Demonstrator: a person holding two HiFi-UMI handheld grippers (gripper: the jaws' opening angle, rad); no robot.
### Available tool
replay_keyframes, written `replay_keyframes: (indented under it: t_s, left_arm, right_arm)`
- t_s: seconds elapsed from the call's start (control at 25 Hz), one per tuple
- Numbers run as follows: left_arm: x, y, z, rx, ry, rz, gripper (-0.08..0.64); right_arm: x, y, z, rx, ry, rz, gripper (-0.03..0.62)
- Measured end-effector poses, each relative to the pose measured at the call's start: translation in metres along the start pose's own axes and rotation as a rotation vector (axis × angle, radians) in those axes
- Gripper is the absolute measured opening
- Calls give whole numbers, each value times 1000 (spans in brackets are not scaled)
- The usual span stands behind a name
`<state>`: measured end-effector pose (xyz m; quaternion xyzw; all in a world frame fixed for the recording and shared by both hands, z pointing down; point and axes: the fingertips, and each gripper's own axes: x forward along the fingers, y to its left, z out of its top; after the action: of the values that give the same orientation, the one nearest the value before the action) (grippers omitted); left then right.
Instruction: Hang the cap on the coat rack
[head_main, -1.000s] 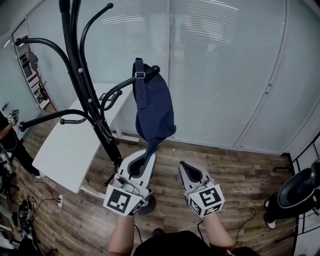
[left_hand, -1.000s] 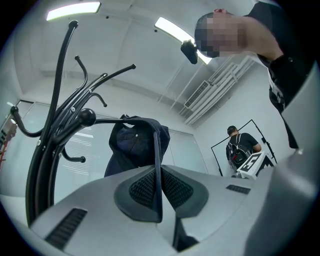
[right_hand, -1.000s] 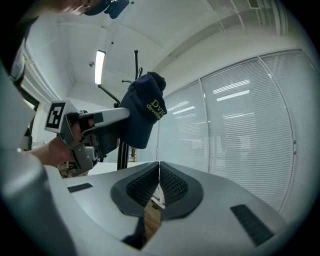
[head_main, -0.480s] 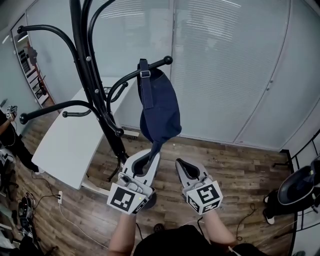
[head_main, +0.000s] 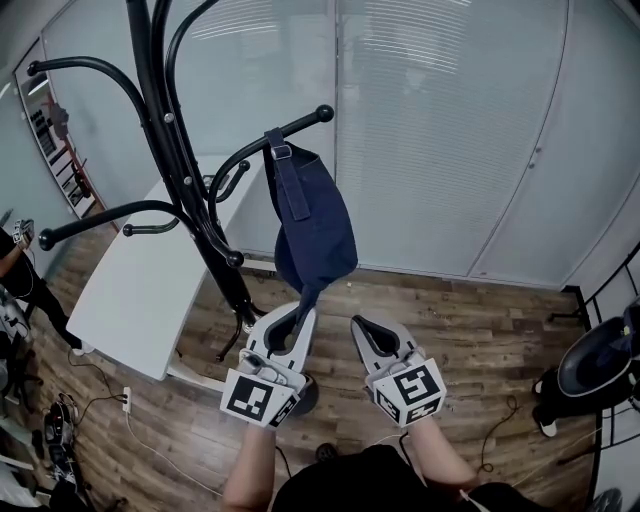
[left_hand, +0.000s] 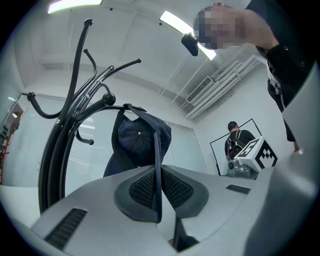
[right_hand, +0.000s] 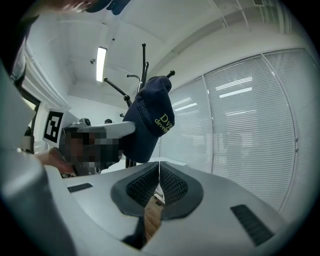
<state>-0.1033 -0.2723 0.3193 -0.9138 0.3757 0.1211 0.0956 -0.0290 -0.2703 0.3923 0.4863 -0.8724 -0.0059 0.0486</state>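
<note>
Head view shows us the navy cap (head_main: 312, 235) dangling from one arm of the black coat rack (head_main: 175, 150), with its back strap looped over that arm just short of the ball tip. The cap hangs mid-frame, and the rack's pole stands at 10 o'clock of it. Our left tool (head_main: 298, 316) is clamped tight on the brim, which pokes down at 6 o'clock of the cap. Left gripper view backs that up: we see a thin dark edge pinched between the pads. Our right tool (head_main: 364, 326) sits at 3 o'clock of the left one, jaws pressed together on nothing, clear of the cap. A white surface (head_main: 130, 290) lies at 9 o'clock, above the wood floor (head_main: 480, 340).
</note>
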Motion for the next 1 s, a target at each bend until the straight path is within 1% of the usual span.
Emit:
replay_keyframes:
  t_s: [0.24,0.4,0.64,0.88,0.92,1.0]
  left_arm:
    - [-2,4,-2,20,13,29,31]
    - [-3,4,-2,29,16,49,31]
    - [-8,5,0,71,23,92,31]
    - [-14,13,6,58,12,117,34]
    - [-15,12,6,61,11,119,40]
    - [-16,8,7,69,14,118,83]
  right_arm:
    - [-5,0,4,5,-7,-8,31]
    - [-8,1,3,-7,-12,3,31]
    - [-19,1,2,-4,-12,-1,31]
    - [-20,3,4,-5,-8,8,31]
    - [-21,4,4,-4,-10,10,31]
    - [-24,5,3,-3,-12,15,31]
